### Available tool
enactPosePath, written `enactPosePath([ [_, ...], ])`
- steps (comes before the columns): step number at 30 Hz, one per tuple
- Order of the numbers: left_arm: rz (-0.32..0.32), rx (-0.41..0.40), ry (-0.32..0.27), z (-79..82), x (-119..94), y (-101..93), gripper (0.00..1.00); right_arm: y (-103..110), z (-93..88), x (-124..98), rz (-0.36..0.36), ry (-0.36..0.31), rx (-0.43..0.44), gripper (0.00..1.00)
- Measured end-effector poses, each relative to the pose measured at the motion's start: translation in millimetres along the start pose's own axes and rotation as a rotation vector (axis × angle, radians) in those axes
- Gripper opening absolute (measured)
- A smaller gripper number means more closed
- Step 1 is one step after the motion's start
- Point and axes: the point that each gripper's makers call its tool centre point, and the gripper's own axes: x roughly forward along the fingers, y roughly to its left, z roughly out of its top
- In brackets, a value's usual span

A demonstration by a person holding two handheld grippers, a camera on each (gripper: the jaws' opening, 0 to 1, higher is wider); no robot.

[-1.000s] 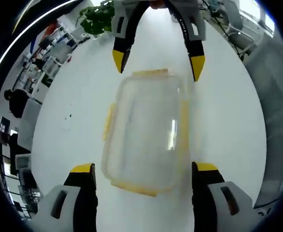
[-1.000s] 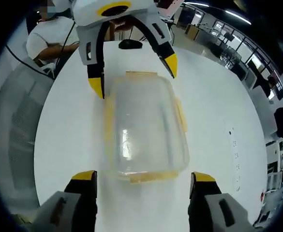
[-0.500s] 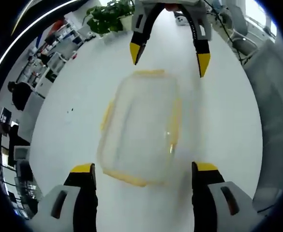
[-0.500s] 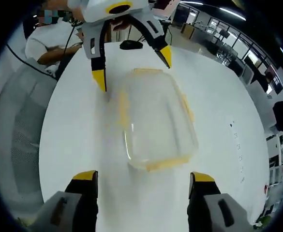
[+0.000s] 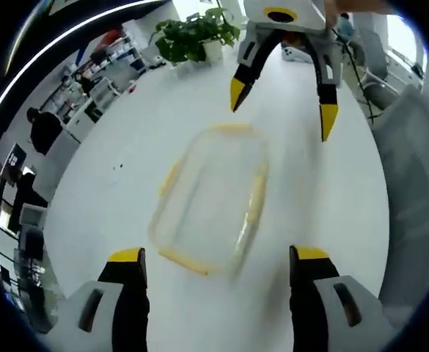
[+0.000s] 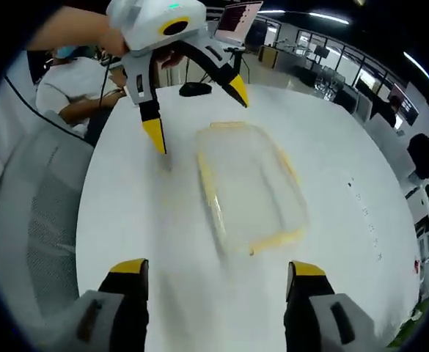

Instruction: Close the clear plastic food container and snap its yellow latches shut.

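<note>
Container [image 5: 208, 198] lies on the table [image 5: 126, 183], untouched between both wide-open, empty claws [image 5: 218, 264] [image 6: 213, 271].

a round white table [image 5: 126, 191] carries the things. a clear plastic food container with yellow latches [image 5: 210, 199] lies on it. a dark computer mouse [image 6: 194, 89] rests near its edge.

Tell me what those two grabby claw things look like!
Each is a handheld two-jaw tool. The left gripper has dark, chunky jaws capped with bright yellow tips and grey slotted panels on the sides. The right gripper matches it. Seen from the front, the left gripper has a white body with a yellow ring and curved black-and-grey arms ending in pointed yellow tips.
</note>
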Motion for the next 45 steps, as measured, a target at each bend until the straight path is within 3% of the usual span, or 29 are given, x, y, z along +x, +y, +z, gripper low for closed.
enactPosePath([
  [10,0.027,-0.089,-0.056,-3.6,-12.0,-12.4,0.79,14.9,1.1,-3.5,-0.022,-0.083,0.102,0.76],
  [17,0.035,-0.228,-0.129,-9.4,-18.9,-24.8,0.81,23.3,7.9,-8.1,-0.056,-0.153,0.180,0.74],
  [25,0.055,-0.249,-0.137,-21.5,-23.8,-38.5,0.80,26.1,11.2,-12.6,-0.083,-0.204,0.242,0.75],
  [35,0.087,-0.377,-0.225,-20.5,-37.1,-50.4,0.82,40.4,8.7,-15.9,-0.138,-0.263,0.287,0.76],
  [39,0.102,-0.389,-0.245,-21.2,-43.5,-57.0,0.83,46.6,3.5,-20.2,-0.162,-0.283,0.322,0.75],
  [42,0.103,-0.420,-0.278,-21.6,-49.7,-66.4,0.84,49.8,4.8,-28.7,-0.191,-0.347,0.367,0.76],
  [45,0.105,-0.416,-0.295,-25.0,-54.0,-77.7,0.86,57.9,-2.8,-30.7,-0.204,-0.338,0.364,0.75],
])
